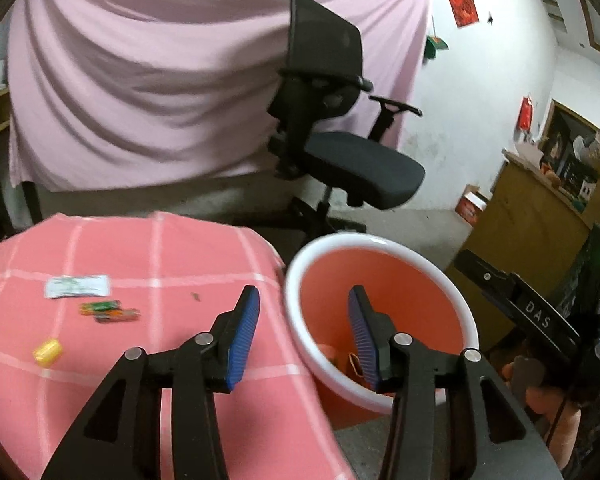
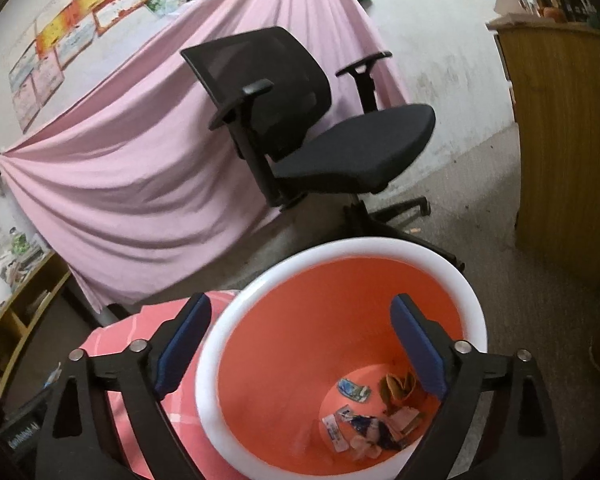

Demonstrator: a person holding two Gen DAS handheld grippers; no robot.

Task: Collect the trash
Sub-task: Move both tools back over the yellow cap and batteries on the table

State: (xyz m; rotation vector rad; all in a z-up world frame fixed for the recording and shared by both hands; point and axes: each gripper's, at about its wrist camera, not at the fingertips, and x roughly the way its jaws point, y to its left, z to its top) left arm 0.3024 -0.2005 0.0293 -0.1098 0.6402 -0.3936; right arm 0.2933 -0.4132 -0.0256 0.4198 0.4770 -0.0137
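1. We stand at the drop-off stage of a trash round: both tongs hang over the orange bin (image 2: pixel 284 344) with the white rim, which sits just beside the table (image 1: pixel 100 380) draped in a pink checked cloth.
2. Our right tongs (image 2: pixel 300 344) gape wide above the bin's mouth with nothing between the blue pads. Below them, on the bin's floor, lies a heap of wrappers (image 2: pixel 374 420), so we judge a load has been dropped.
3. Our left tongs (image 1: pixel 304 336) stand partly open and empty, one finger over the cloth, the other over the bin's rim.
4. Trash remains on the table: a white sachet (image 1: pixel 77 286), a green and orange wrapper (image 1: pixel 108 310) near it and a small yellow piece (image 1: pixel 48 352) closer to us, all well apart from the bin.
5. Next, we judge, the left tongs must swing back over the cloth, drop low and close on one of those flat pieces. The thin sachet looks hard to pinch off soft fabric, and the cloth may bunch up with it.
6. Readable writing is scarce: the letters "DAS" show on a black device (image 1: pixel 536 316) to the right in the left wrist view. Print on the wrappers and on the red wall papers (image 1: pixel 461 4) is too blurred for us to read.
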